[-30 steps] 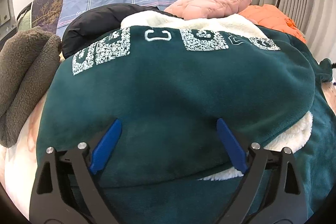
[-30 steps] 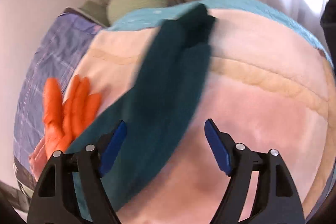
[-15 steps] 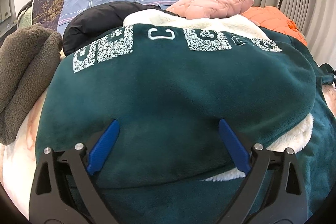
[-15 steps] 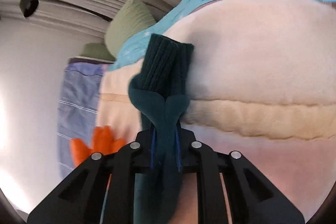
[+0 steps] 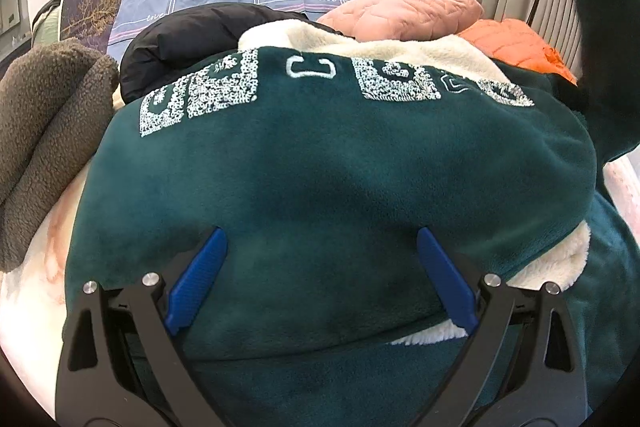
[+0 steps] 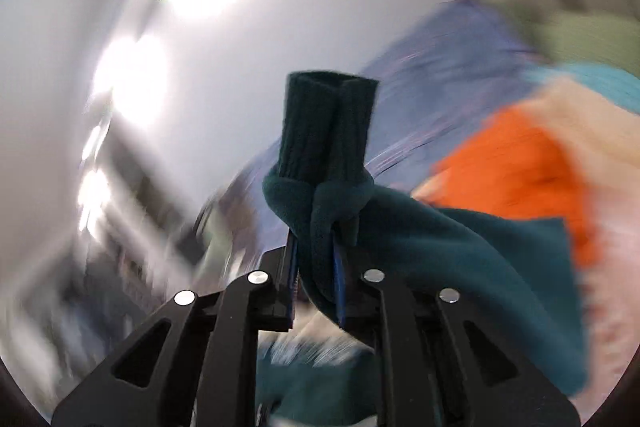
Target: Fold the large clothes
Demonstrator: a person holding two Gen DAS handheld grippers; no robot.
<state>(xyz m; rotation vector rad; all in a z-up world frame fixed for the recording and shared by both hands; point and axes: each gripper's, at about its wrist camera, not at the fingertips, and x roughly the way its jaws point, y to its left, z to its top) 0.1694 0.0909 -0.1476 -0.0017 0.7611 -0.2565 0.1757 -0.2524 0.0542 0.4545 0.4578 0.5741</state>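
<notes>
Gripping: right gripper (image 6: 316, 267) fingers clamp the green sweatshirt's (image 5: 320, 167) ribbed cuff (image 6: 328, 131), frame centre.
Left gripper (image 5: 320, 279): fingers wide apart, empty, over sweatshirt.

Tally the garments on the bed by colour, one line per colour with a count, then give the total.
Dark green: 1, the green fleece sweatshirt, its sleeve cuff clamped in the right gripper
Black: 1, the black jacket
Pink: 1, the pink quilted jacket
Orange: 1, the orange quilted jacket
Brown-grey: 1, the brown fleece
Total: 5
</notes>
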